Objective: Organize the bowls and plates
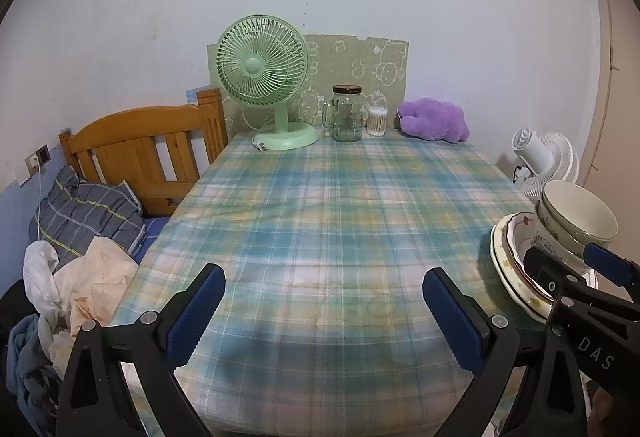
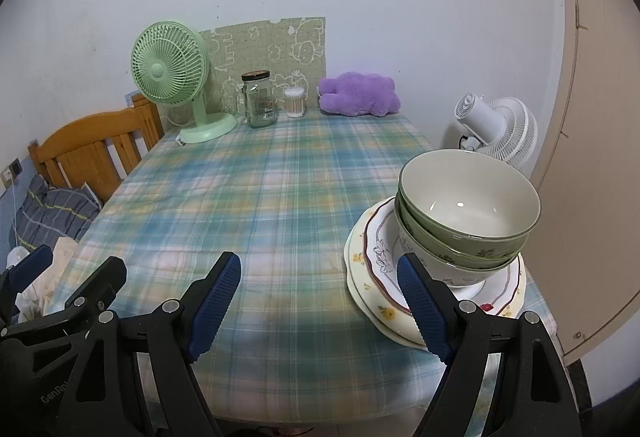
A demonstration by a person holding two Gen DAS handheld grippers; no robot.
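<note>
Hovering low over the plaid tablecloth (image 1: 320, 205), my left gripper (image 1: 324, 311) gapes wide, nothing between its blue pads. My right gripper (image 2: 320, 301) is spread just as wide and empty too, its right pad (image 2: 424, 307) just in front of the plates (image 2: 372, 277) near the table's right edge. Three nested bowls (image 2: 468, 213) sit stacked on those plates. At the far wall stand a green fan (image 1: 262, 77), a glass jar (image 1: 347, 115) and a purple plush (image 1: 434, 119).

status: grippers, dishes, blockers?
Left gripper open, empty. Right gripper open, empty, beside the stack. Bowls nested on plates, near table edge. Nothing in the way.
</note>
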